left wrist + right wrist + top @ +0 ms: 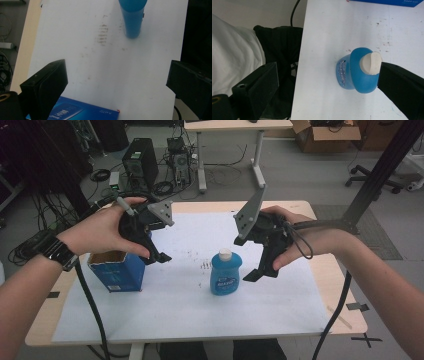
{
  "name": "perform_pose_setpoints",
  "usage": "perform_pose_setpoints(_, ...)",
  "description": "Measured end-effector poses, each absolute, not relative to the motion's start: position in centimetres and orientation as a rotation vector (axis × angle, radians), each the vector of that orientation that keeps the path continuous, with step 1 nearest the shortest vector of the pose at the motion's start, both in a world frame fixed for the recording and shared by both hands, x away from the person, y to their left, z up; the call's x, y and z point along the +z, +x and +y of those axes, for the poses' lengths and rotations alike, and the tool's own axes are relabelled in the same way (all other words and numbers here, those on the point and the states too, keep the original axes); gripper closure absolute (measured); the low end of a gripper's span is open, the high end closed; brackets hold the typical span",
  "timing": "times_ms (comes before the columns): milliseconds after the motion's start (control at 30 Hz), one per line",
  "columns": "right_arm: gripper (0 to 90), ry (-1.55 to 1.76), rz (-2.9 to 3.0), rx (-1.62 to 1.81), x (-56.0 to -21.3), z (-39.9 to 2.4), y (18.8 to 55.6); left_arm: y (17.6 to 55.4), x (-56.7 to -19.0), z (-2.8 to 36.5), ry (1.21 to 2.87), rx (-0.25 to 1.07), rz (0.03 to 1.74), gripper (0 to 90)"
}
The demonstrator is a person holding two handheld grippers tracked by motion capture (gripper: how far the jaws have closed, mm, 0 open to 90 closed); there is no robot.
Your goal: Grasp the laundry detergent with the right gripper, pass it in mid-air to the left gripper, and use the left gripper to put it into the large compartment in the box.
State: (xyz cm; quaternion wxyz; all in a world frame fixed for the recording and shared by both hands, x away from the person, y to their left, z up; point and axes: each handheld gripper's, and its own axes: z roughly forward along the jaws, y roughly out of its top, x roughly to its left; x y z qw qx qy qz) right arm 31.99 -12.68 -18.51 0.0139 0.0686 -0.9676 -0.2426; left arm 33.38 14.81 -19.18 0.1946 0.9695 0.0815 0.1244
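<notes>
Standing upright on the white sheet that covers the table, the blue bottle with its pale cap serves as the middle mark of the scene. To the left of the bottle stands an open blue box, well apart from it, its top flaps open.

The left gripper hangs above the box's right edge, to the upper left of the bottle. The person's left hand wraps over the top of the tool with the wrist bent, a dark watch on the forearm that comes in from the lower left. Its jaws stand wide with nothing between them; in the left gripper view they frame bare sheet, with the bottle ahead and a corner of the box below.

The right gripper hovers just to the right of the bottle, its tips about level with the bottle's body. The right hand grasps the tool from behind, fingers curled around its body, the forearm running in from the lower right and the grey plate tilted up toward the bottle's far side. Its jaws are spread wide and hold nothing. In the right gripper view the bottle lies just beside one jaw; whether jaw and cap touch I cannot tell.
</notes>
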Motion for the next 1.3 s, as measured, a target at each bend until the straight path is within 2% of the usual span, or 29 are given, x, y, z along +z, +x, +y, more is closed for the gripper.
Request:
perform_pose_setpoints(633,2.9,0.197,-2.986,-0.947,-17.8,-14.8,34.8,33.4,-19.0,15.4,2.697,0.353,0.254,3.5)
perform_pose_setpoints(1300,2.4,0.065,-2.881,-1.234,-21.6,-19.4,39.3,32.9,-19.5,15.5,2.682,0.36,0.287,3.5)
